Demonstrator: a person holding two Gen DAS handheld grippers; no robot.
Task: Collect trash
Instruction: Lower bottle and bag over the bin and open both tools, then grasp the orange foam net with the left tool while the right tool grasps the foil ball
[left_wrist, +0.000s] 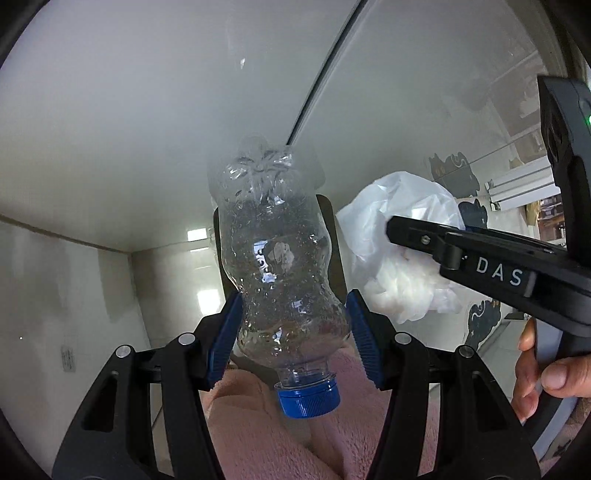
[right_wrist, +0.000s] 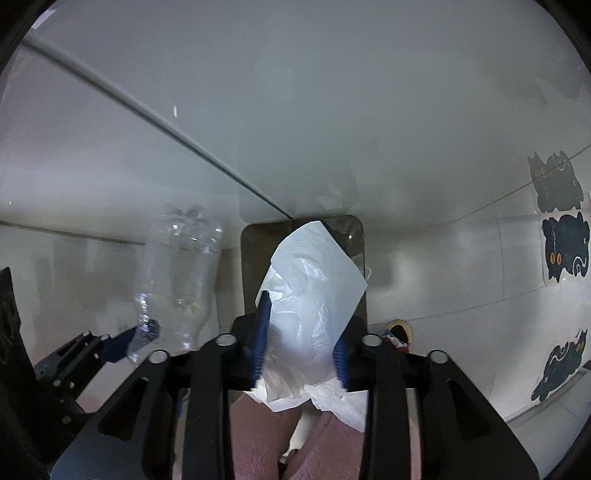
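A clear, empty plastic bottle (left_wrist: 280, 258) with a blue cap (left_wrist: 308, 398) points away from the camera, cap end nearest. My left gripper (left_wrist: 291, 306) is shut on its lower body, blue pads (left_wrist: 225, 332) pressing both sides. A crumpled white plastic bag (right_wrist: 314, 295) sits between the blue pads of my right gripper (right_wrist: 301, 328), which is shut on it. Both hang over a dark rectangular bin opening (right_wrist: 255, 251). In the left wrist view the bag (left_wrist: 399, 221) is at the right, with a right gripper finger (left_wrist: 417, 234) across it. The right wrist view shows the bottle (right_wrist: 177, 266) and left gripper (right_wrist: 122, 343) at left.
Pale glossy floor (left_wrist: 147, 110) with a dark seam surrounds the bin. Black cat stickers (right_wrist: 563, 247) mark the white surface at right. Pink fleece fabric (left_wrist: 258, 424) fills the bottom of both views. A person's hand (left_wrist: 546, 373) grips the right tool's handle.
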